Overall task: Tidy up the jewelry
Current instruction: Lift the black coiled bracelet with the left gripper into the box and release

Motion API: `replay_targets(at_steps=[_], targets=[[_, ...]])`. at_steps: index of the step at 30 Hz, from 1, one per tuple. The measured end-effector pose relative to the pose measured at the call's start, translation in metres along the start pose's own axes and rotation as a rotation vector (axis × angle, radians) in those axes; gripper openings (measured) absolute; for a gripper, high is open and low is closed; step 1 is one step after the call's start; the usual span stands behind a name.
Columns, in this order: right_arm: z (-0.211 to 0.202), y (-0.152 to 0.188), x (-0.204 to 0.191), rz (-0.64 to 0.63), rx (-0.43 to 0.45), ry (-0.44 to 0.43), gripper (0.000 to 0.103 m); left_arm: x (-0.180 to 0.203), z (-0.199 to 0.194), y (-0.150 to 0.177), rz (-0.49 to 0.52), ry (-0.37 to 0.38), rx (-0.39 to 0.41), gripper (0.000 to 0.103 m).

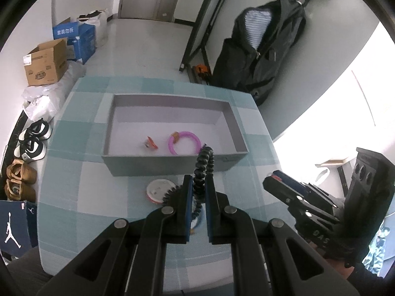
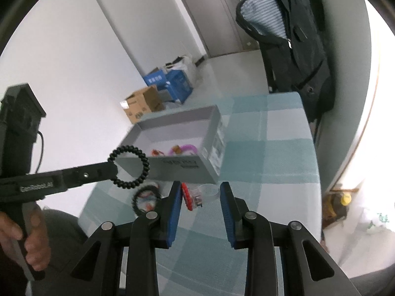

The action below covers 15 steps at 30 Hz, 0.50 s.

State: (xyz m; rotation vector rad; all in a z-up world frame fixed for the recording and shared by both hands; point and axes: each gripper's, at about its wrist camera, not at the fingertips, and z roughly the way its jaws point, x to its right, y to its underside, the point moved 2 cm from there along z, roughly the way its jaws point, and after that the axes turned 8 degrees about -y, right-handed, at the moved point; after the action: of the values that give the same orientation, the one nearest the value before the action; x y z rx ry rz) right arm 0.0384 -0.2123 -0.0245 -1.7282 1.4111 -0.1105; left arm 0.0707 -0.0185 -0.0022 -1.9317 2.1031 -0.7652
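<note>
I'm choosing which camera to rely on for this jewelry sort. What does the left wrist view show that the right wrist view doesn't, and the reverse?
Only the left wrist view shows the shoes on the floor and the round white item on the table.

Only the right wrist view shows the black coil ring as a full loop, the red-and-clear piece between the open right gripper, and the person's hand.

Both show the grey box holding the pink bracelet and a small orange piece, with the left gripper shut on the coil ring.
</note>
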Motion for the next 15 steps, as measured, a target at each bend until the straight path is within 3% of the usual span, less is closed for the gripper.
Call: replay_targets(at_steps=[15], targets=[[0.033,-0.057,-0.038,-0.079,-0.01,-0.063,0.03,-0.02,-0.006,-0.035,0.022,0.013,0.075,0.005]])
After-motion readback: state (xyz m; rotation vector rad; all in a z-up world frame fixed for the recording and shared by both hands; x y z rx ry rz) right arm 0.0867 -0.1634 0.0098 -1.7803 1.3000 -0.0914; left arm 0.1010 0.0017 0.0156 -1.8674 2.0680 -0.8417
